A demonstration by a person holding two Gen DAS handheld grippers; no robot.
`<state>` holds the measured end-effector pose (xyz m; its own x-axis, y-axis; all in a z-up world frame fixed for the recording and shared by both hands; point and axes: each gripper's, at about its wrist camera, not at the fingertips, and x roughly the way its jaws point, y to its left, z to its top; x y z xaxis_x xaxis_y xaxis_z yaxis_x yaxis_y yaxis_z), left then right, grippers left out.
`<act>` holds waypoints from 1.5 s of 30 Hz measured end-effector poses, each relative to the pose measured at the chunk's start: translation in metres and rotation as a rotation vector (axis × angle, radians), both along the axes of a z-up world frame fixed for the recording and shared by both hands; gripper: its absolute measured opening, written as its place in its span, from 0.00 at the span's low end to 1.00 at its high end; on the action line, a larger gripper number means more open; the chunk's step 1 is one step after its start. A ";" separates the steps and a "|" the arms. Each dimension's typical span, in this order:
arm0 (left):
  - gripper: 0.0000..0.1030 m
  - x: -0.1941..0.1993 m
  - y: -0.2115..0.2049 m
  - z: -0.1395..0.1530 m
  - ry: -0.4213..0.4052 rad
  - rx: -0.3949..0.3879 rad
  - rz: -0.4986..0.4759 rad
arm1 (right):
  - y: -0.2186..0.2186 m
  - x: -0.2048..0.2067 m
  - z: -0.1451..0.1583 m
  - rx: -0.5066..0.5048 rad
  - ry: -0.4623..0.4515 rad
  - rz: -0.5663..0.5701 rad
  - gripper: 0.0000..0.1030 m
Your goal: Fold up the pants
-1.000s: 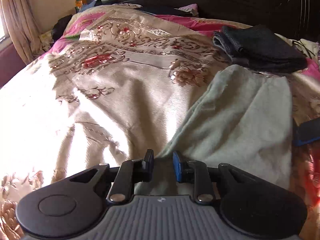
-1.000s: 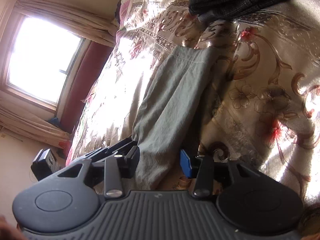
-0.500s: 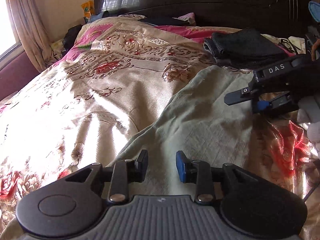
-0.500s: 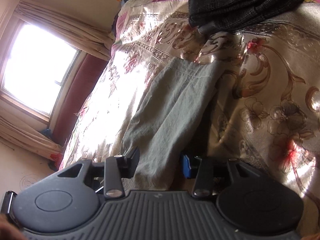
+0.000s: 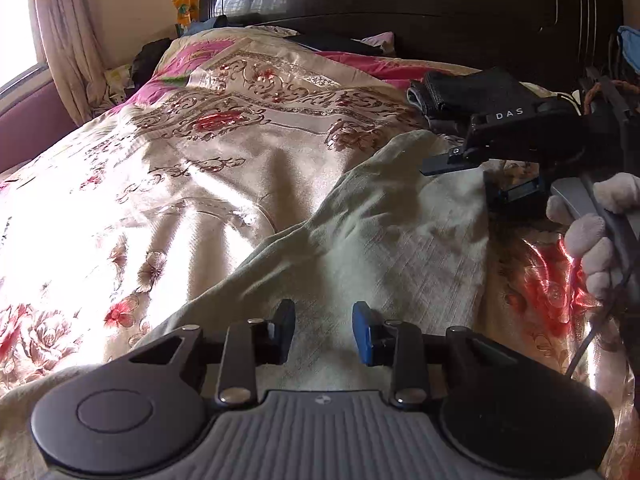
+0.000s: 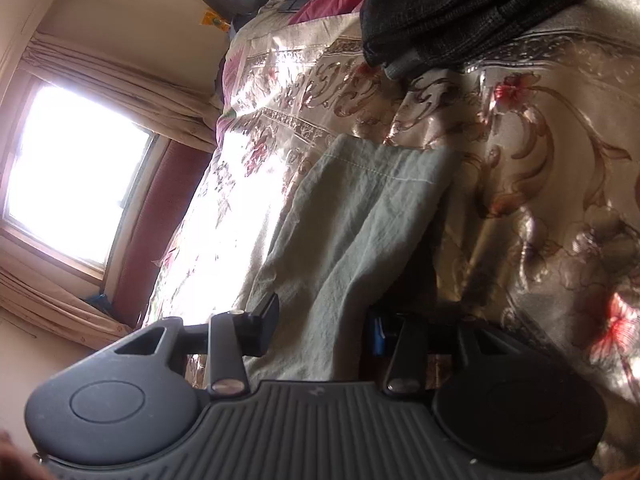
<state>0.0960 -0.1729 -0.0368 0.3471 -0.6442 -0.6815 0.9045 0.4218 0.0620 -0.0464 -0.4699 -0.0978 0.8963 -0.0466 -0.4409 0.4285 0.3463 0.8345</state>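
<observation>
Pale grey-green pants [image 5: 392,240] lie along a floral bedspread [image 5: 200,168], hem end toward the headboard. My left gripper [image 5: 323,334] is open and hovers just above the pants' near part, with cloth showing between its fingers. My right gripper [image 5: 472,180] shows in the left wrist view at the right, rolled on its side by the pants' right edge near the hem, its jaws apart. In the right wrist view the pants [image 6: 352,224] run up the middle, and the right gripper [image 6: 324,328] is open with the cloth's edge between its fingers.
A folded stack of dark clothes [image 5: 472,92] lies on the bed beyond the pants' hem and also shows in the right wrist view [image 6: 472,12]. A dark wooden headboard [image 5: 400,12] stands behind. A window with curtains [image 6: 72,184] is at the left.
My left gripper has pulled back along the pants and opened wider. My right gripper has come into the left view at the pants' right edge and moved toward the hem.
</observation>
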 end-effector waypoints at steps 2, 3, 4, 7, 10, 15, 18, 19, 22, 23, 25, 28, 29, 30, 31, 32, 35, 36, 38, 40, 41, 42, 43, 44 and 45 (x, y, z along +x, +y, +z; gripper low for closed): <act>0.46 -0.001 0.006 0.000 -0.004 0.000 0.013 | -0.004 0.002 -0.002 0.035 -0.004 -0.020 0.25; 0.47 -0.002 0.010 -0.001 -0.004 0.002 0.022 | -0.004 0.001 -0.002 0.056 -0.021 -0.013 0.05; 0.47 -0.002 0.014 -0.002 -0.004 0.004 0.031 | -0.004 -0.003 -0.001 0.082 -0.048 -0.018 0.05; 0.47 -0.005 0.028 -0.005 -0.003 0.002 0.046 | 0.001 -0.011 0.023 0.020 -0.095 -0.028 0.05; 0.47 -0.006 0.042 -0.008 0.018 -0.015 0.053 | 0.013 -0.003 0.057 -0.071 -0.151 0.020 0.05; 0.48 -0.002 0.072 -0.006 0.066 -0.100 0.114 | 0.077 0.047 0.111 -0.269 -0.166 0.237 0.05; 0.48 0.000 0.099 0.000 0.062 -0.132 0.157 | 0.145 0.089 0.127 -0.398 -0.164 0.426 0.05; 0.49 0.001 0.111 0.002 0.055 -0.137 0.172 | 0.170 0.103 0.128 -0.439 -0.155 0.484 0.05; 0.51 0.004 0.150 0.003 0.056 -0.140 0.232 | 0.238 0.129 0.119 -0.517 -0.132 0.639 0.05; 0.52 0.005 0.164 0.002 0.059 -0.141 0.262 | 0.255 0.134 0.115 -0.541 -0.124 0.669 0.05; 0.52 0.007 0.191 -0.002 0.076 -0.149 0.316 | 0.300 0.138 0.102 -0.627 -0.096 0.757 0.05; 0.52 0.008 0.226 -0.008 0.108 -0.165 0.399 | 0.350 0.142 0.087 -0.734 -0.054 0.866 0.05; 0.52 0.008 0.237 -0.009 0.122 -0.176 0.427 | 0.368 0.141 0.084 -0.800 -0.047 0.902 0.05; 0.52 0.007 0.247 -0.010 0.133 -0.183 0.451 | 0.382 0.139 0.082 -0.852 -0.047 0.928 0.05; 0.52 0.007 0.255 -0.009 0.141 -0.196 0.473 | 0.400 0.137 0.080 -0.913 -0.054 0.969 0.05; 0.52 0.009 0.262 -0.007 0.152 -0.219 0.492 | 0.413 0.137 0.079 -0.975 -0.056 1.012 0.05; 0.54 0.011 0.276 -0.005 0.163 -0.243 0.539 | 0.446 0.137 0.074 -1.132 -0.028 1.119 0.13; 0.54 0.011 0.278 -0.005 0.173 -0.242 0.555 | 0.450 0.138 0.074 -1.147 -0.022 1.137 0.13; 0.54 0.012 0.285 -0.002 0.183 -0.264 0.562 | 0.457 0.138 0.077 -1.190 -0.015 1.171 0.14; 0.55 0.011 0.293 0.002 0.188 -0.290 0.574 | 0.459 0.142 0.080 -1.207 -0.033 1.181 0.15; 0.55 0.011 0.299 0.003 0.190 -0.295 0.589 | 0.461 0.144 0.081 -1.209 -0.031 1.191 0.16; 0.55 0.011 0.308 0.004 0.192 -0.298 0.613 | 0.462 0.145 0.081 -1.207 -0.030 1.186 0.16; 0.55 0.010 0.315 0.004 0.195 -0.301 0.634 | 0.465 0.148 0.080 -1.196 -0.032 1.188 0.16; 0.55 0.009 0.319 0.004 0.195 -0.295 0.652 | 0.470 0.151 0.079 -1.196 -0.038 1.197 0.16; 0.55 0.008 0.324 0.004 0.191 -0.285 0.668 | 0.475 0.151 0.079 -1.215 -0.049 1.200 0.16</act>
